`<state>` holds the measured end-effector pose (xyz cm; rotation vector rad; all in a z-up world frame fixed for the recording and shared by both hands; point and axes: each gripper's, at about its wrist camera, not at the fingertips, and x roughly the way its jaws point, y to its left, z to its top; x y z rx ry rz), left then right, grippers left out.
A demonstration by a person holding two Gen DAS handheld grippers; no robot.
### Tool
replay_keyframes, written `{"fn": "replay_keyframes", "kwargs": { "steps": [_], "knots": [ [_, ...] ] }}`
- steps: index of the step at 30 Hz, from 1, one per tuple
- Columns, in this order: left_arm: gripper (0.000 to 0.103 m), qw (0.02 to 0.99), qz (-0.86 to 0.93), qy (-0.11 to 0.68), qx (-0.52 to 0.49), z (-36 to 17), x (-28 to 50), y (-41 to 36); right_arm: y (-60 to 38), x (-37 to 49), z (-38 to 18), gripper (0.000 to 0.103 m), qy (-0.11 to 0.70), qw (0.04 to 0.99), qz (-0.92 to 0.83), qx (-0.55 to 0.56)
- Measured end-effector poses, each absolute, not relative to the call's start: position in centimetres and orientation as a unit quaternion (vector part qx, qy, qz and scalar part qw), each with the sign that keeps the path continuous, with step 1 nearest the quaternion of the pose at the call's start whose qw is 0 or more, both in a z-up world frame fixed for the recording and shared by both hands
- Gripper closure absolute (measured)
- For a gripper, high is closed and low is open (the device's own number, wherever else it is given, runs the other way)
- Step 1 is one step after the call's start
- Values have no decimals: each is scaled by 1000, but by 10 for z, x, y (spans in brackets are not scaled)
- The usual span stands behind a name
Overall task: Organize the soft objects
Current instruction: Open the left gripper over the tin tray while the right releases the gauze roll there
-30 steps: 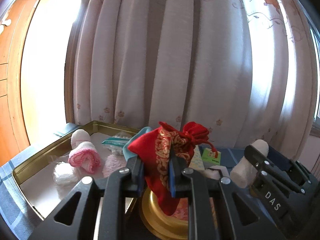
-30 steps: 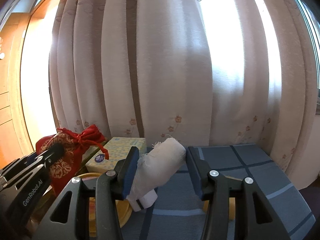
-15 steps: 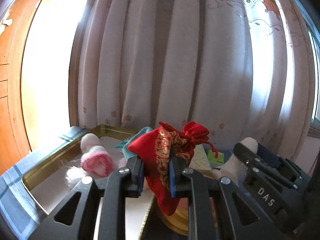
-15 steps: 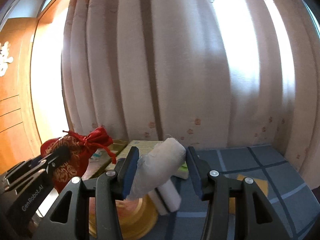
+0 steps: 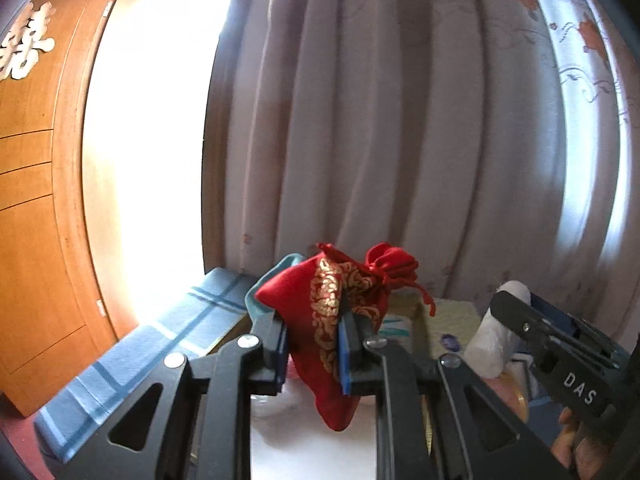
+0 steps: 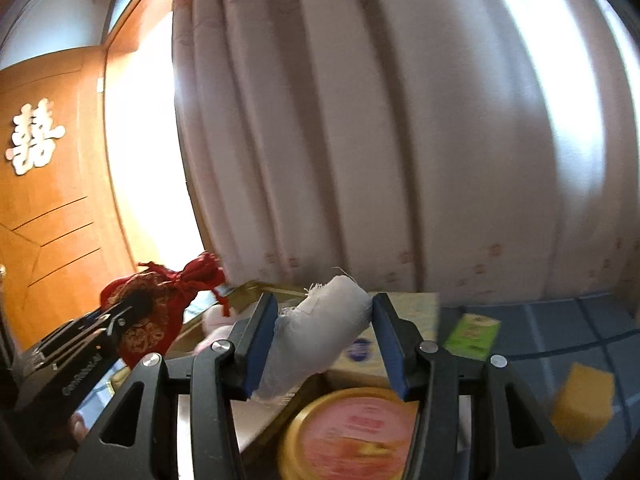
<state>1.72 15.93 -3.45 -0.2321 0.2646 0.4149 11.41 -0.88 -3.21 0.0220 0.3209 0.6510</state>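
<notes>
My left gripper point(image 5: 313, 344) is shut on a red drawstring pouch with gold pattern point(image 5: 320, 320), held in the air above the metal tray. The pouch also shows at the left of the right wrist view point(image 6: 156, 316). My right gripper point(image 6: 320, 340) is shut on a white gauze roll point(image 6: 320, 332), held tilted above the tray's right edge and a round gold tin point(image 6: 352, 436). The roll also shows in the left wrist view point(image 5: 496, 332), in the right gripper's black jaws.
A gold metal tray point(image 6: 264, 290) lies below both grippers on a blue checked tablecloth point(image 5: 160, 344). A pale tissue box point(image 6: 404, 332), a green packet point(image 6: 472, 332) and a yellow sponge point(image 6: 584, 404) lie to the right. Curtains point(image 5: 400, 140) hang behind; a wooden door point(image 5: 32, 200) is on the left.
Both grippers have swung left with their loads still held. The tray's contents have dropped out of the left wrist view, and the wooden door has come into both views.
</notes>
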Motion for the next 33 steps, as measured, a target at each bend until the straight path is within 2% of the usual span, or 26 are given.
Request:
{"fn": "replay_keyframes", "kwargs": {
  "steps": [12,14,15,17,18,19,23,25,33],
  "knots": [
    [85,946,221,196,-136,-64,27,204,60,99,-54,51,185,902,382,-80],
    [78,943,222,202,-142,-67,28,207,67,100,-58,49,192,898,386,-90],
    [72,943,224,202,-143,-68,27,207,69,99,-61,44,194,896,389,-94],
    [68,942,231,199,-140,-68,24,205,72,98,-64,35,190,895,391,-101],
    [57,941,237,198,-140,-69,23,205,72,96,-64,33,185,898,386,-104],
    [47,940,242,195,-142,-69,21,207,72,95,-64,33,182,899,384,-105],
    [37,941,254,176,-137,-64,13,206,63,92,-60,32,170,904,379,-100],
    [26,944,251,171,-132,-61,11,200,56,90,-58,31,164,909,371,-99],
    [21,956,223,161,-105,-53,12,165,-16,96,-50,31,136,934,317,-88]
  ]
}}
